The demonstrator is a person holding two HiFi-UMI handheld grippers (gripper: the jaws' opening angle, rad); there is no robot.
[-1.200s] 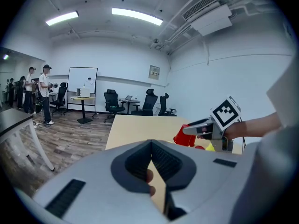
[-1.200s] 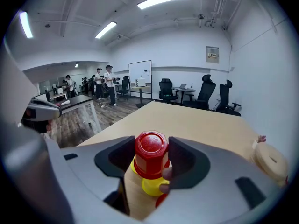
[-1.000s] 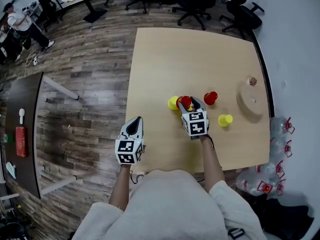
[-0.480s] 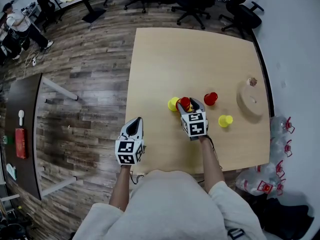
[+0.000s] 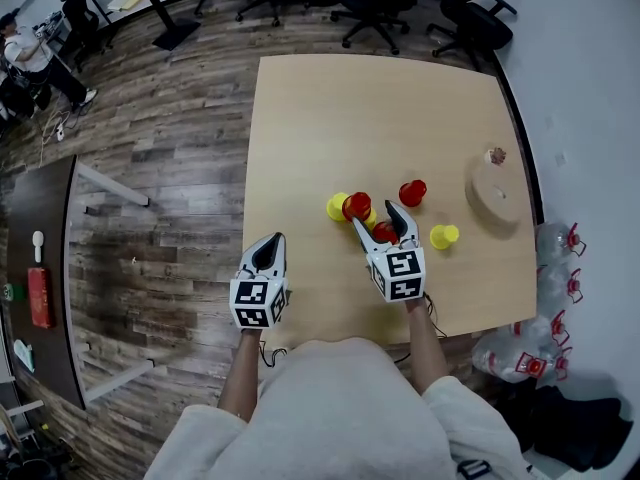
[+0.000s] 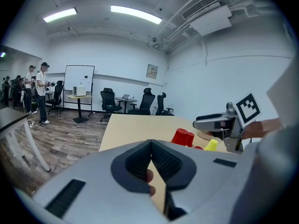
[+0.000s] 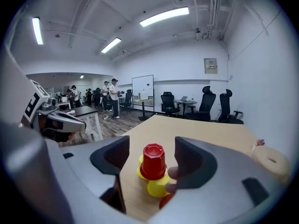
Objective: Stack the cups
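A red cup (image 5: 357, 205) (image 7: 153, 161) stands upside down on a yellow cup (image 7: 159, 186), with another yellow cup (image 5: 336, 206) beside it on the wooden table (image 5: 320, 118). My right gripper (image 5: 383, 218) (image 7: 150, 158) is just short of this stack; its jaws have just been opening and stand apart, pressing on nothing. A further red cup (image 5: 386, 233) lies low between them. A lone red cup (image 5: 411, 192) and a lone yellow cup (image 5: 443, 235) sit to the right. My left gripper (image 5: 273, 240) (image 6: 150, 146) hangs shut and empty near the table's front left.
A round wooden disc (image 5: 497, 196) lies at the table's right edge. Water bottles (image 5: 555, 243) stand on the floor beyond it. Office chairs (image 5: 370, 3) line the far side and a dark table (image 5: 40, 268) is far left.
My right gripper has let go of the red cup, opened wider, and drawn back toward me and upward. The red cup stays on the yellow one. The left gripper has not moved.
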